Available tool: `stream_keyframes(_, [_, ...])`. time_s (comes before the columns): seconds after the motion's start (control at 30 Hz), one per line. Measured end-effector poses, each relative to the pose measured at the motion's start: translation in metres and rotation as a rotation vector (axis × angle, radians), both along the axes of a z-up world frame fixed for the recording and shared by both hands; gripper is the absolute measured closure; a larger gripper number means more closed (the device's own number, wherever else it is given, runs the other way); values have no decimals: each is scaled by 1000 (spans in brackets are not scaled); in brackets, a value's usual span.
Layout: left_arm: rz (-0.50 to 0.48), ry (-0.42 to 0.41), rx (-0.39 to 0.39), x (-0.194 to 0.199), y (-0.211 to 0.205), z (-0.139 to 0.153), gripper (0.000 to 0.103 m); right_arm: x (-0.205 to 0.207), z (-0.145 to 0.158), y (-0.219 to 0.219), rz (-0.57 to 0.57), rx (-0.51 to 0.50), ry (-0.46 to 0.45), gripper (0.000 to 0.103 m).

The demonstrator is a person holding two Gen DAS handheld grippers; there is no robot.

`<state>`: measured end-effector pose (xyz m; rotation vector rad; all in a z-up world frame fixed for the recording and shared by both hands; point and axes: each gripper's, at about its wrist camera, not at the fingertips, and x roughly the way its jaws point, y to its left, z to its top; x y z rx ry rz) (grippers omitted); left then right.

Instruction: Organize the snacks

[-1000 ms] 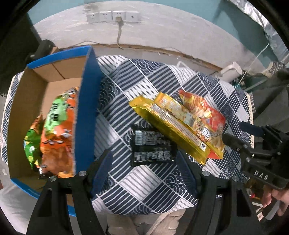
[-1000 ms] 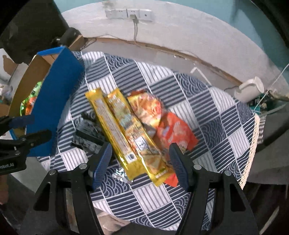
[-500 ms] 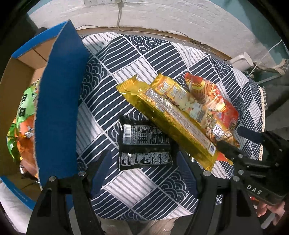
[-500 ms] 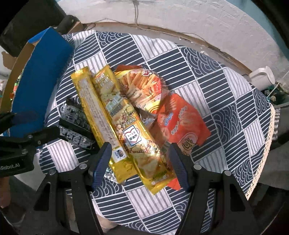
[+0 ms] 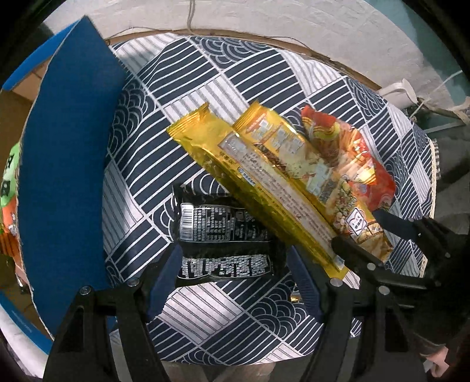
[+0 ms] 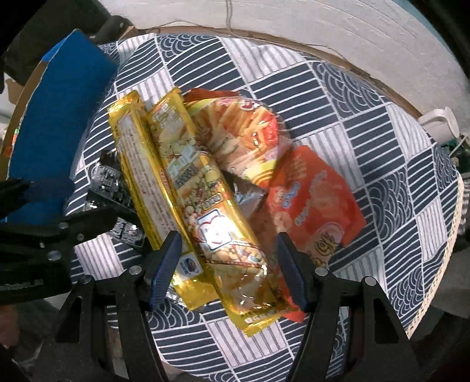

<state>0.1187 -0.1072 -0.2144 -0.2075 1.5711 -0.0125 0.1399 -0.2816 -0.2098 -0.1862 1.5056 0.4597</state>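
Observation:
A black snack packet [image 5: 223,241] lies on the patterned tablecloth, its near end between the open fingers of my left gripper [image 5: 232,282]. Two long yellow snack packs [image 6: 188,188] lie side by side to its right, partly over it. My right gripper [image 6: 226,273] is open, with the near end of the right yellow pack [image 6: 235,264] between its fingers. An orange packet [image 6: 314,211] and a fries-print bag [image 6: 243,138] lie further right. The blue-sided cardboard box [image 5: 64,176] stands at the left, holding green and orange bags [image 5: 7,182].
The round table's cloth [image 5: 235,82] ends close to me and at the right edge [image 6: 452,229]. A white wall with a cable [image 6: 229,17] stands behind. A white jug [image 6: 437,123] stands past the table at the right.
Both grippers have moved down and forward onto the snacks. The black packet now sits between the left fingers and the yellow pack between the right fingers. The box has slid to the left edge of view.

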Motion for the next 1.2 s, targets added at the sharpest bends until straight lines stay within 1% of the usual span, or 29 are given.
stream_keyframes(0.03, [4, 5, -2, 0, 1, -1, 27, 0, -1, -1, -4, 16, 14, 40])
stream_keyframes(0.07, [7, 8, -5, -1, 2, -1, 27, 0, -2, 0, -9, 37, 36, 47])
stream_keyframes(0.13, [9, 9, -5, -2, 3, -1, 27, 0, -2, -2, -13, 65, 70, 52])
stream_keyframes(0.2, [7, 0, 1, -3, 3, 3, 27, -5, -2, -2, -13, 70, 83, 63])
stream_keyframes(0.23, [7, -3, 2, -3, 4, 5, 27, -7, -1, -3, -20, 77, 89, 63])
stream_keyframes(0.3, [9, -7, 1, -5, 5, 8, 27, -12, -1, -7, -37, 89, 116, 68])
stream_keyframes(0.37, [11, -7, -4, -7, 5, 9, 27, -20, -1, -12, -47, 81, 122, 69])
stream_keyframes(0.67, [2, -15, -10, -15, 1, 15, 27, -45, 13, -53, -80, 10, 78, 69])
stream_keyframes(0.73, [2, -14, -10, -15, 0, 14, 27, -44, 12, -61, -101, -7, 64, 67])
stream_keyframes(0.77, [1, -14, -11, -15, 0, 15, 27, -43, 10, -64, -111, -10, 61, 63])
stream_keyframes(0.83, [-3, -15, -9, -16, 0, 15, 27, -41, 9, -70, -127, -7, 60, 62])
stream_keyframes(0.93, [-9, -11, -5, -18, 0, 14, 27, -39, 9, -62, -118, -10, 45, 60])
stream_keyframes(1.03, [-1, -6, -2, -17, 4, 11, 27, -35, 13, -53, -91, -41, -3, 58])
stream_keyframes(1.1, [7, -2, -2, -15, 6, 9, 27, -30, 14, -44, -65, -62, -34, 53])
stream_keyframes(1.2, [16, 1, -5, -11, 8, 5, 27, -25, 11, -32, -34, -89, -56, 52])
